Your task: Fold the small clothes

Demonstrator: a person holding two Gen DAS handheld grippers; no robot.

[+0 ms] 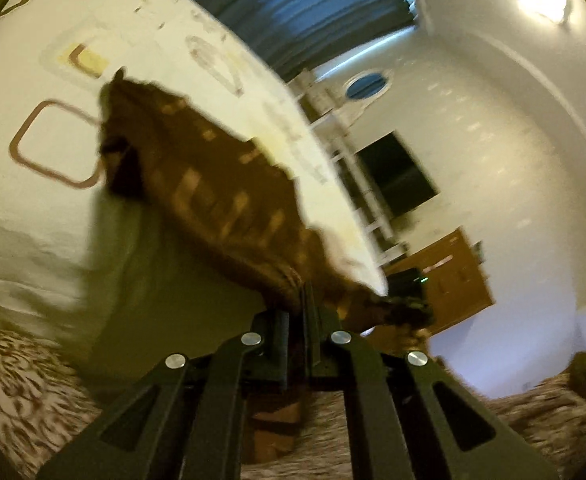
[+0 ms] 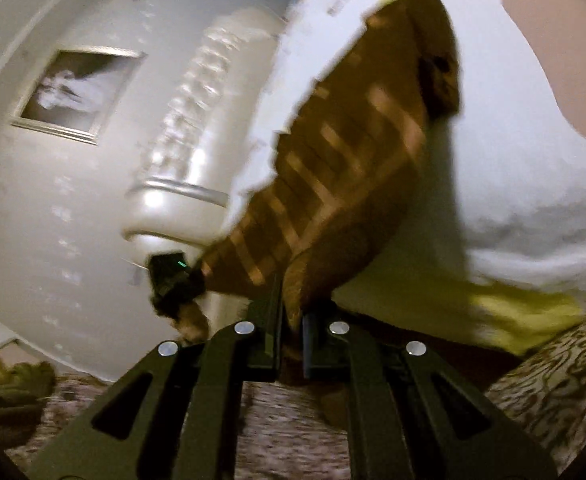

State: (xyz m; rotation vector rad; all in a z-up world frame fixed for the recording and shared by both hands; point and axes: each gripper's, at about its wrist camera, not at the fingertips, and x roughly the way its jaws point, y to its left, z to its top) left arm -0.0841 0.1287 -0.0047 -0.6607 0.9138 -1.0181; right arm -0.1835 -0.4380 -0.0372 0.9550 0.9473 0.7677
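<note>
brown checked garment (image 1: 221, 184), stretched between left gripper (image 1: 305, 300), right gripper (image 2: 291, 312)

One brown checked cloth garment (image 1: 213, 184) is stretched out in the air. Two black hand-held grippers are in view, a left hand-held gripper (image 1: 305, 300) and a right hand-held gripper (image 2: 291, 304). One patterned brown-and-white bedspread (image 1: 21, 380) lies below, and one framed grey picture (image 2: 77, 92) hangs on the wall.
</note>
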